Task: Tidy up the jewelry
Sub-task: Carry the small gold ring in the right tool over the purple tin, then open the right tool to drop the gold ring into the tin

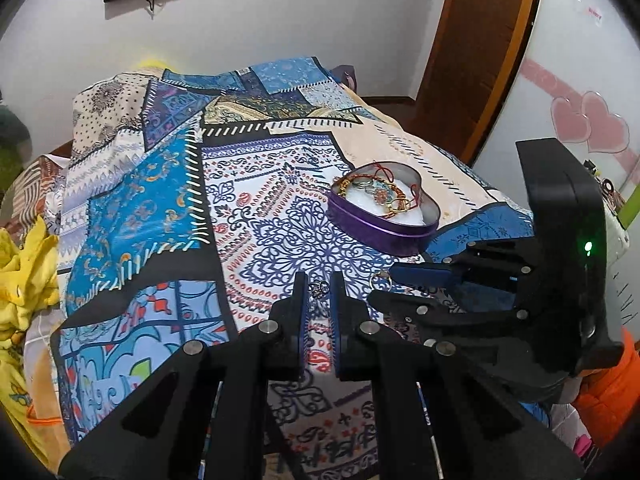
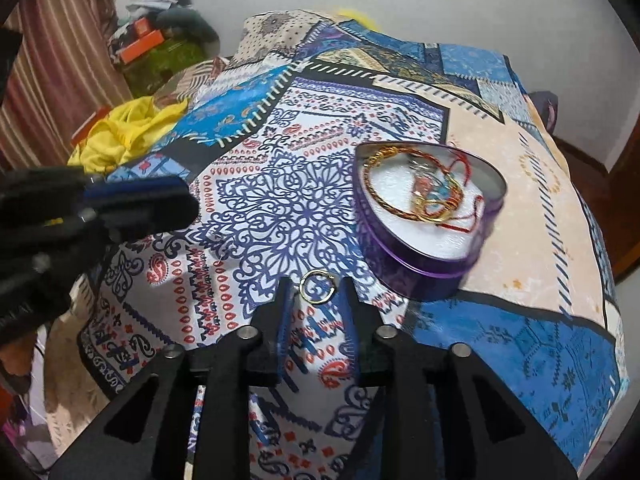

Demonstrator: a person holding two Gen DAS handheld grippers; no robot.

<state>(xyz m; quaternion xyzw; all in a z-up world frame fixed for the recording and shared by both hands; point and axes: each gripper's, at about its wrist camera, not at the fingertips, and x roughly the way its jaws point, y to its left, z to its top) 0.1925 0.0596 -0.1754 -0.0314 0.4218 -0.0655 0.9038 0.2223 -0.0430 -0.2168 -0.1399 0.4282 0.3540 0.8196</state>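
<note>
A purple heart-shaped tin [image 1: 384, 232] with a white lining holds several bracelets and red cords; it also shows in the right wrist view [image 2: 416, 264]. My left gripper [image 1: 319, 290] is open, with a small silvery ring [image 1: 319, 289] lying on the cloth between its fingertips. My right gripper [image 2: 318, 286] is open around a thin gold ring [image 2: 317, 286] that lies on the cloth just left of the tin. The gold ring [image 1: 378, 279] also shows in the left wrist view, beside the right gripper's fingers [image 1: 420, 272].
A patterned blue, white and cream patchwork cloth [image 1: 248, 216] covers the raised surface. Yellow fabric [image 2: 120, 132] lies off its left edge. A wooden door [image 1: 480, 48] and a white cabinet with pink hearts [image 1: 580, 120] stand to the right.
</note>
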